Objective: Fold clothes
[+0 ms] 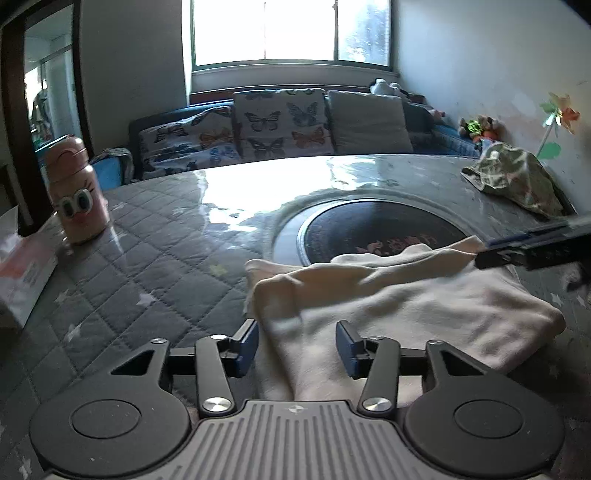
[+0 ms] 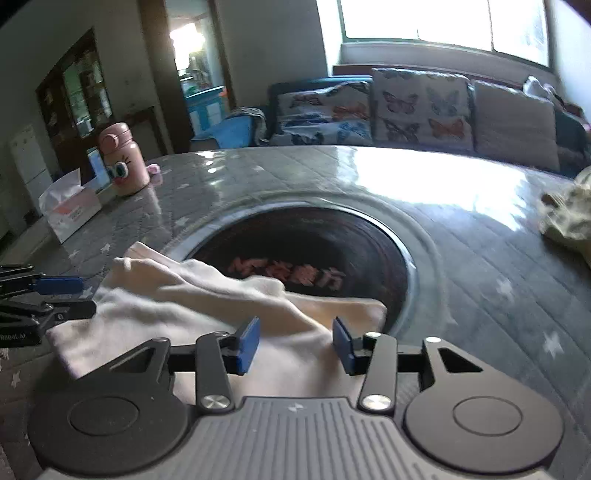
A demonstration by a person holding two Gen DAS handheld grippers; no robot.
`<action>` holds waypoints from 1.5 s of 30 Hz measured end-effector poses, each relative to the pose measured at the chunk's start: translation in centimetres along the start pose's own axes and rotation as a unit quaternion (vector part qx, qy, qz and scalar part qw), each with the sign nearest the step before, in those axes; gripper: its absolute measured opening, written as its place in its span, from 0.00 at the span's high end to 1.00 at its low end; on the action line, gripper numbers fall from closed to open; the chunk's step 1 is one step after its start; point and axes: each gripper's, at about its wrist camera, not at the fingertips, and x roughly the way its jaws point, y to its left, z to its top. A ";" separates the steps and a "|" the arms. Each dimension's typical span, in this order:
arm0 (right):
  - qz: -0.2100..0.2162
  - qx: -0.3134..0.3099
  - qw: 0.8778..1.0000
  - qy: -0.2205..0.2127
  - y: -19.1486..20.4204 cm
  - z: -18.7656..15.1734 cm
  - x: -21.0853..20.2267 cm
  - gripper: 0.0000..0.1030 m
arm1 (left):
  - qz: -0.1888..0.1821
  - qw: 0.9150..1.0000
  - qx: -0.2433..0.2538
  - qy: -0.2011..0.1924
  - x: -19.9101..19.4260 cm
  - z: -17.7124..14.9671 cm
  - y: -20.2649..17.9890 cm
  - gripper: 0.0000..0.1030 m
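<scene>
Right up close, the left tongs (image 1: 296,347) sit partly open, with their blue pads on either side of the white cloth (image 1: 406,306) but not pinching it. The right tongs (image 2: 296,345) look the same: partly open, cloth under the gap, nothing held. So both have let go, or have not grabbed.

The white cloth lies on the counter (image 1: 155,258), near the front edge. It is folded over itself, with a rumpled flap on top. In the left view the right tongs poke in from the side, and I cannot tell if they touch the far edge of the cloth. Part of the cloth hangs over the rim of the dark round plate (image 2: 306,251) sunk into the counter.

What could go wrong? The flap on top looks loose, so if the tongs bump it while pulling away, the fold could slide open. If they pinch only the top layer next, the fold may come out crooked. The counter looks shiny and slick, so the cloth may slip when pushed.

Farther back stand a pink bottle (image 1: 75,192) and a tissue box (image 2: 70,206). Another bunched-up cloth (image 1: 517,181) waits at the far right. Behind it all are a sofa (image 1: 280,125) and a bright window (image 1: 291,33).
</scene>
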 end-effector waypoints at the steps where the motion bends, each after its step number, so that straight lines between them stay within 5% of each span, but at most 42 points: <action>1: -0.002 0.005 1.000 0.001 -0.3 -0.2 -0.2 0.55 | 0.002 1.000 -0.004 0.002 0.0 -0.1 0.2 0.48; 16: 0.008 0.068 0.998 0.016 -2.4 -2.0 -0.5 0.54 | -0.020 0.994 -0.092 0.046 1.2 -0.8 2.6 0.48; 19: 0.011 0.075 0.997 0.016 -2.4 -2.1 -0.5 0.60 | -0.030 0.992 -0.109 0.052 1.4 -0.7 3.0 0.49; 22: 0.014 0.078 0.997 0.018 -2.4 -2.1 -0.3 0.69 | -0.041 0.991 -0.116 0.054 1.5 -0.6 3.3 0.56; 26: 0.019 0.083 0.996 0.017 -2.2 -2.0 -0.2 0.84 | -0.064 0.988 -0.126 0.056 1.8 -0.5 3.2 0.79; 35: 0.016 0.047 0.999 -0.016 -0.1 -0.4 -1.9 0.93 | -0.032 0.995 -0.093 0.017 -0.7 -0.3 1.8 0.86; 45: 0.069 -0.042 0.996 -0.032 6.6 3.8 -1.6 0.93 | 0.013 0.992 -0.123 -0.036 -6.7 -0.9 6.0 0.86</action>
